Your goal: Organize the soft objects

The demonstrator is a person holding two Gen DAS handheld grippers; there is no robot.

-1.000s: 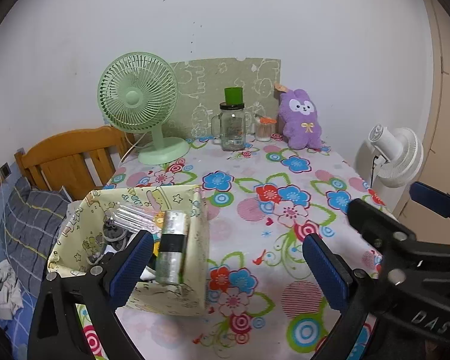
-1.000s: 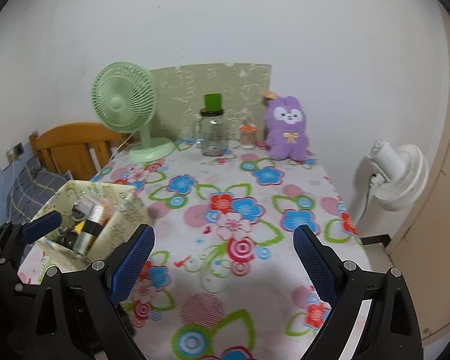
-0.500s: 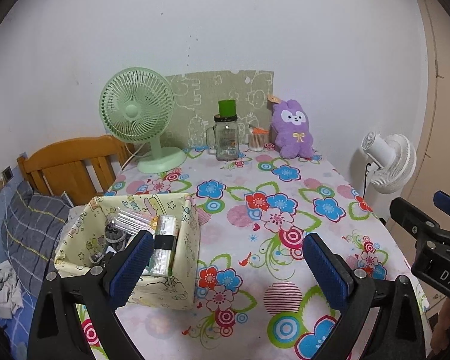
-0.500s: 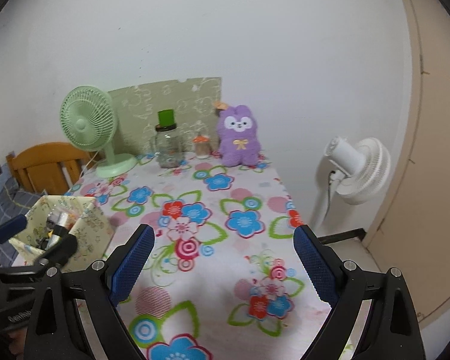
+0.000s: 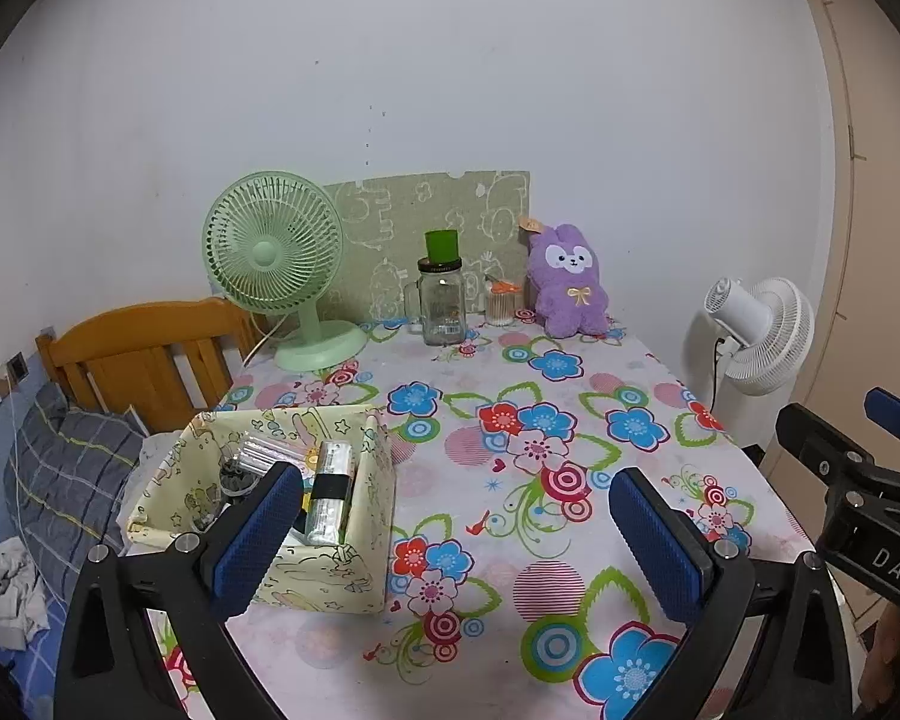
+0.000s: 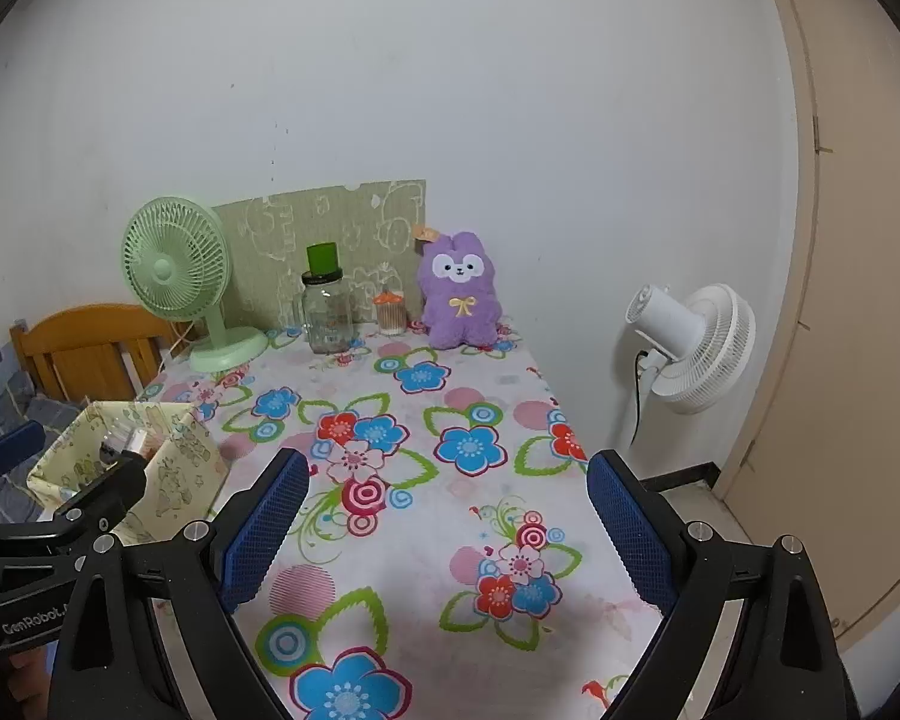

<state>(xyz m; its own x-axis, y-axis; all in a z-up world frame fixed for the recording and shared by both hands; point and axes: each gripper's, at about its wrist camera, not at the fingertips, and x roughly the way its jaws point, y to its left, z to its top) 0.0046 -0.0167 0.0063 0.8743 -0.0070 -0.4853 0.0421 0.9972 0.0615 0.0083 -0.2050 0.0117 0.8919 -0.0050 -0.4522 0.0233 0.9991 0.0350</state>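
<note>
Hovering spread and empty, the left gripper (image 5: 450,531) and right gripper (image 6: 444,525) hold nothing; the purple plush rabbit (image 6: 459,291) sits far ahead of both jaws, apart from the yellow fabric bin (image 5: 258,510), so organizing looks unstarted.

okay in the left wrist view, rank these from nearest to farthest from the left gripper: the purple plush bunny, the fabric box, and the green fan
From the left gripper:
1. Fabric box: near left, right by the left finger.
2. Green fan: far left of the table.
3. Purple plush bunny: far right, against the wall, a little beyond the fan.
</note>
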